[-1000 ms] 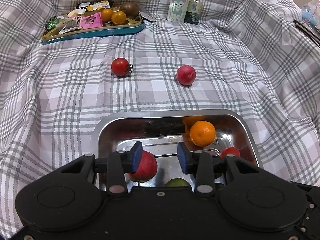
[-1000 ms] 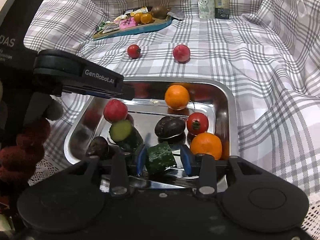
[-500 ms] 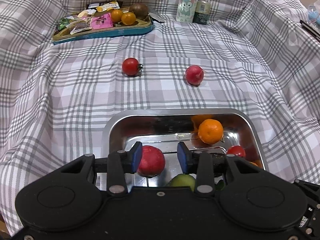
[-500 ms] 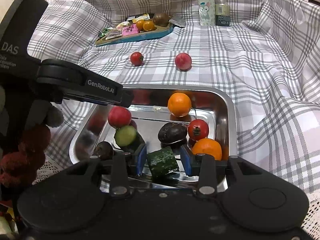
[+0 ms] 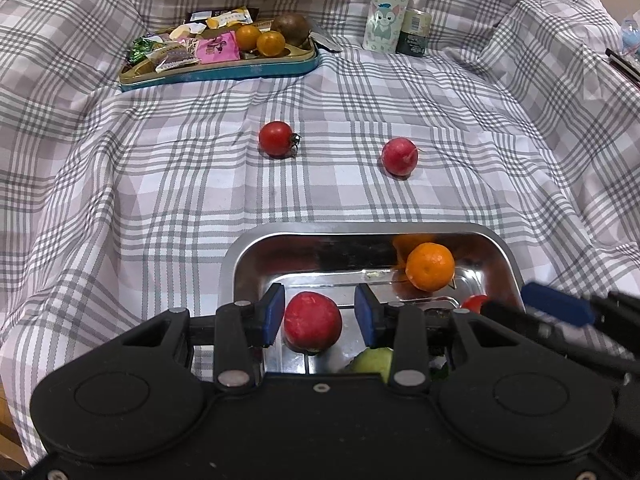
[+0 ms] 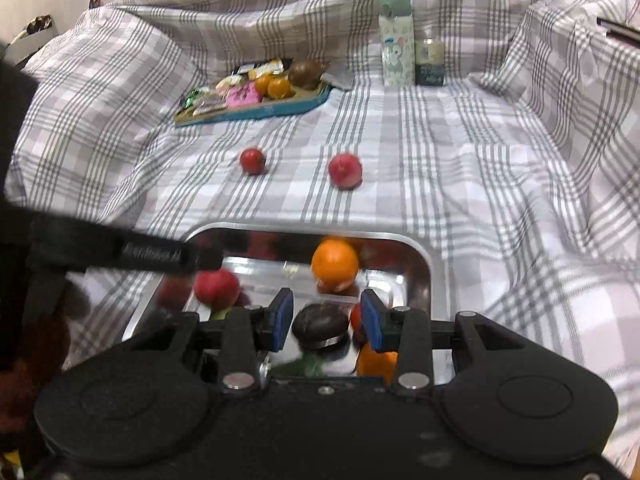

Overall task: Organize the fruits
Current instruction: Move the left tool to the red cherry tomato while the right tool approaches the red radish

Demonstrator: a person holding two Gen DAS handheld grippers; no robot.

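— Hovering how, the left gripper?
— Jaws partly apart around a red fruit lying in the steel tray, not pinching it.
— The right gripper?
— Narrow gap, empty, over a dark fruit. Beyond, a tomato and a pink-red fruit sit on the plaid cloth.

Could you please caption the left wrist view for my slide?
Left tool open over a red fruit in the steel tray.
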